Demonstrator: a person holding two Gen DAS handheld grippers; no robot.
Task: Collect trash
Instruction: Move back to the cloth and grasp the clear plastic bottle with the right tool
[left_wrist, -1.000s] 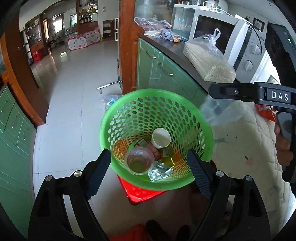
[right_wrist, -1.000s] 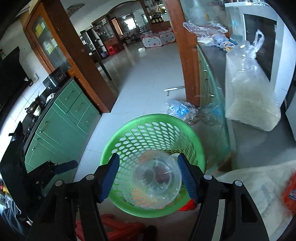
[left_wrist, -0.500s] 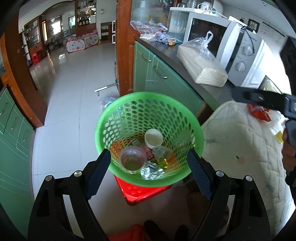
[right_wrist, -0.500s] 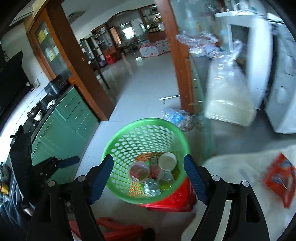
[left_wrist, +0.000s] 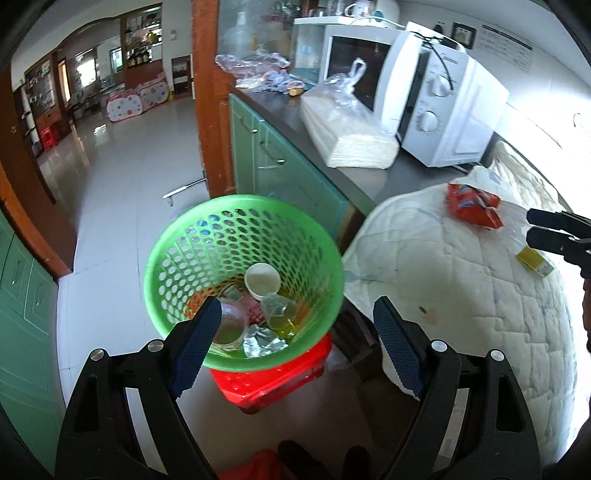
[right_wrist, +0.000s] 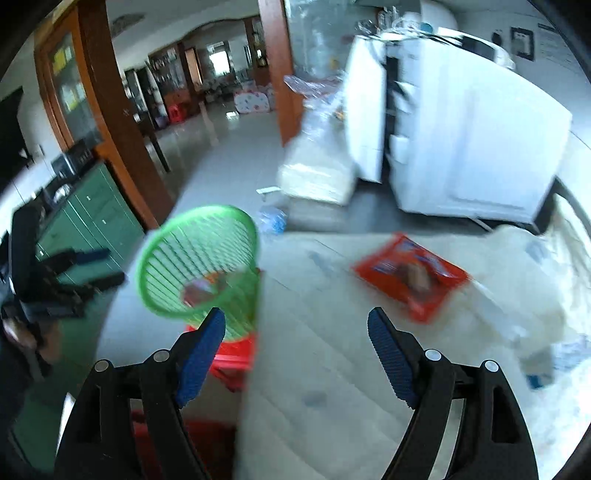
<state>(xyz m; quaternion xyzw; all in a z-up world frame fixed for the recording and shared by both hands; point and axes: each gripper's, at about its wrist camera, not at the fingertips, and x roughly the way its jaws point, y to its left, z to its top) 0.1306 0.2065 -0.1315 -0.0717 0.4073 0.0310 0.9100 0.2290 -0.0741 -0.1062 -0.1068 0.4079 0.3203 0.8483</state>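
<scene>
My right gripper (right_wrist: 295, 345) hangs wide open and empty over the quilted tabletop (right_wrist: 332, 369) — next pickup, I judge, is the red wrapper (right_wrist: 410, 277); the green basket (right_wrist: 195, 262) waits left.

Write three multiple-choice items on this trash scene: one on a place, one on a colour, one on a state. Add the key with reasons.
1. The green basket stands on:
A. a red stool
B. the counter
C. the quilt

2. The snack packet on the quilted cover is:
A. blue
B. red-orange
C. black

3. The right tool is:
A. shut on a cup
B. shut, empty
C. open, empty

Key: 1 A, the red stool shows under the basket. 2 B, it is red-orange in both views. 3 C, its fingers stand wide apart with nothing between.
</scene>
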